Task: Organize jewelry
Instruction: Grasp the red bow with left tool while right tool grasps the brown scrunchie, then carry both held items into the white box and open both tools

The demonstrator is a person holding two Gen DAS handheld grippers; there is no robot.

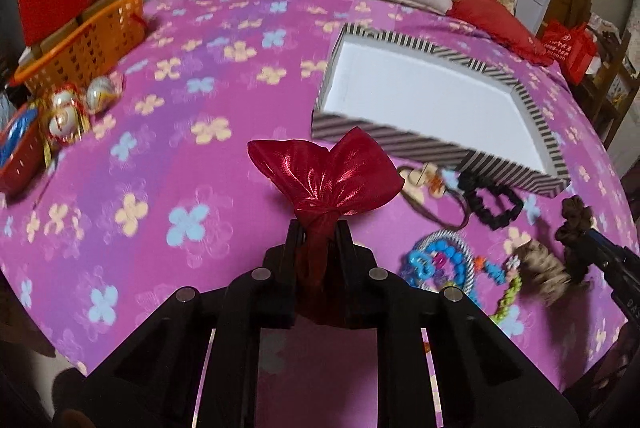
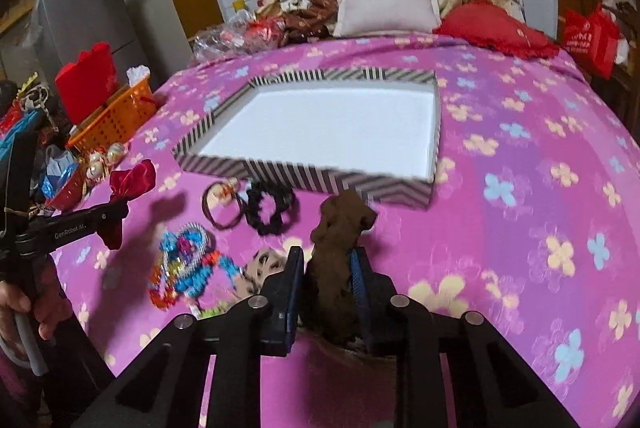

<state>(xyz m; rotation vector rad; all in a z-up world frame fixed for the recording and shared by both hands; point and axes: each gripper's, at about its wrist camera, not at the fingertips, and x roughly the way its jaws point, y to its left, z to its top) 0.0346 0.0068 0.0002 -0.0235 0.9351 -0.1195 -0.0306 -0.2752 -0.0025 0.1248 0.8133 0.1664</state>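
Progress looks early: the striped box point(image 2: 434, 132) on the bed is empty. Left hand-held gripper point(image 1: 318, 228) clamps a red scrunchie point(image 1: 328, 172), right hand-held gripper point(image 2: 328, 260) a brown scrunchie point(image 2: 340, 228); black scrunchie point(image 2: 269, 207) and beaded bracelets point(image 2: 188, 264) lie beside the box.

The red scrunchie point(image 1: 326, 178) in the left tongs point(image 1: 318, 228) is shiny satin-type cloth, really catches the light. The brown scrunchie point(image 2: 340, 228) in the right tongs point(image 2: 328, 260) is matt and fuzzy. The striped box point(image 2: 296, 174) looks like printed cardboard, plain white inside. The bedspread point(image 2: 520, 188) is soft matt fabric. The orange basket point(image 1: 80, 44) is plastic mesh.
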